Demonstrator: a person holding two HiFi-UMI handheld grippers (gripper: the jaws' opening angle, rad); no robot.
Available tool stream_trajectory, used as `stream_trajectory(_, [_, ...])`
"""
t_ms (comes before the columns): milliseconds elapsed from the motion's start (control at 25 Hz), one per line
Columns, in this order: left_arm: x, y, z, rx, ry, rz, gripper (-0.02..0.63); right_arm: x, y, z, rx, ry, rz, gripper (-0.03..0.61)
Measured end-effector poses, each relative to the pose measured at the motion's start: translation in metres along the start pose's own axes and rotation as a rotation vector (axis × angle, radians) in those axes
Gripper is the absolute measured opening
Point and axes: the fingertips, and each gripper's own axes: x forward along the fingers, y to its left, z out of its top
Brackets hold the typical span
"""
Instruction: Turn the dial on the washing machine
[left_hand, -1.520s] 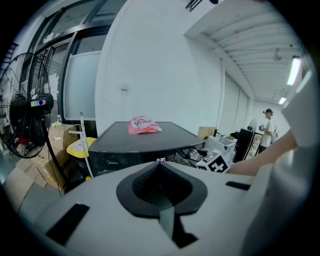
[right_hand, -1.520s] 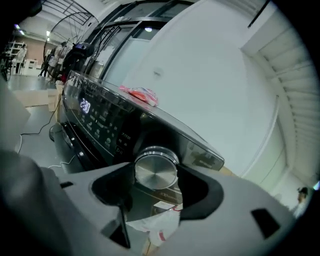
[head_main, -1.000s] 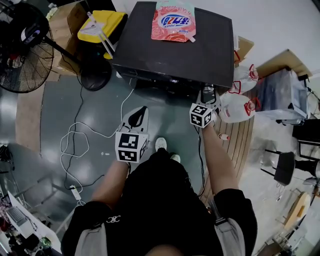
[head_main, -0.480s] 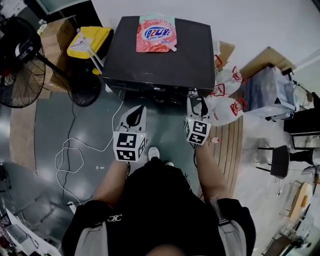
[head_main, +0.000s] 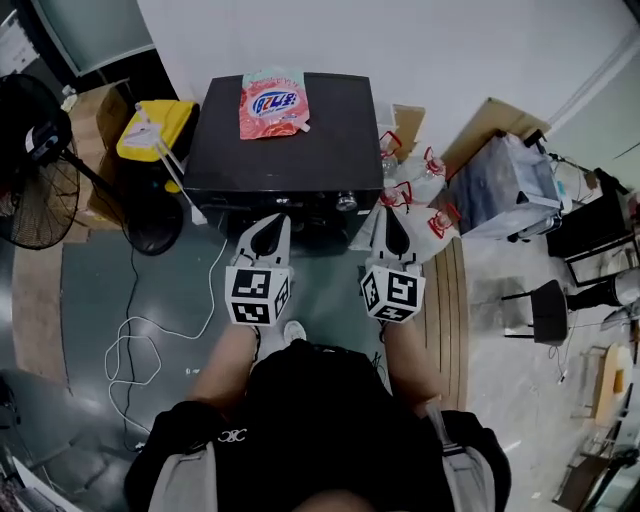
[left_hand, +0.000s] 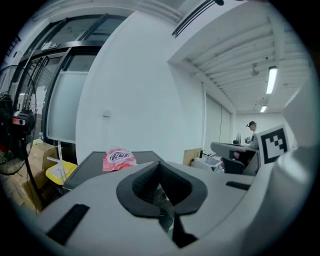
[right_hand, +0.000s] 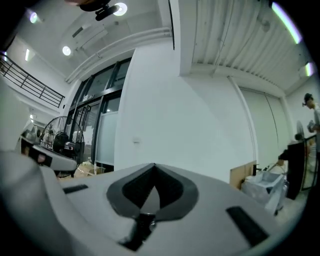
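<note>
A plain white wall (head_main: 400, 40) closes the far side of the room. The floor (head_main: 130, 290) is smooth and grey-green, with a strip of wooden planks (head_main: 458, 300) along its right. A black standing fan (head_main: 35, 170) stands at the left near cardboard boxes (head_main: 105, 100), and a white cable (head_main: 130, 340) loops across the floor. At the right, a cardboard sheet (head_main: 485, 125) stands against the wall, near a translucent storage box (head_main: 505, 185) and a black chair (head_main: 550, 310). In the left gripper view, tall dark-framed glazing (left_hand: 60, 100) fills the left side, and a tube lamp (left_hand: 271, 80) glows on the slatted ceiling (left_hand: 235, 45).

Black shirt (head_main: 318, 420), grey shoulder straps (head_main: 188, 482)
</note>
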Motion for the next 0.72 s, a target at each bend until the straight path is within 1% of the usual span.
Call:
stream_trajectory(120, [-0.005, -0.024, 0.009, 0.005, -0.015, -0.019, -0.005, -0.025, -0.009, 0.008, 0.001, 0.001, -0.001, 0.0])
stream_trajectory(400, [-0.015, -0.071, 0.016, 0.033, -0.023, -0.052, -0.005, -0.065, -0.027, 0.006, 0.025, 0.017, 0.008, 0.0])
stream_trajectory(720, [-0.026, -0.085, 0.016, 0.054, -0.02, -0.046, -0.005, -0.076, -0.027, 0.009, 0.033, -0.002, 0.019, 0.0])
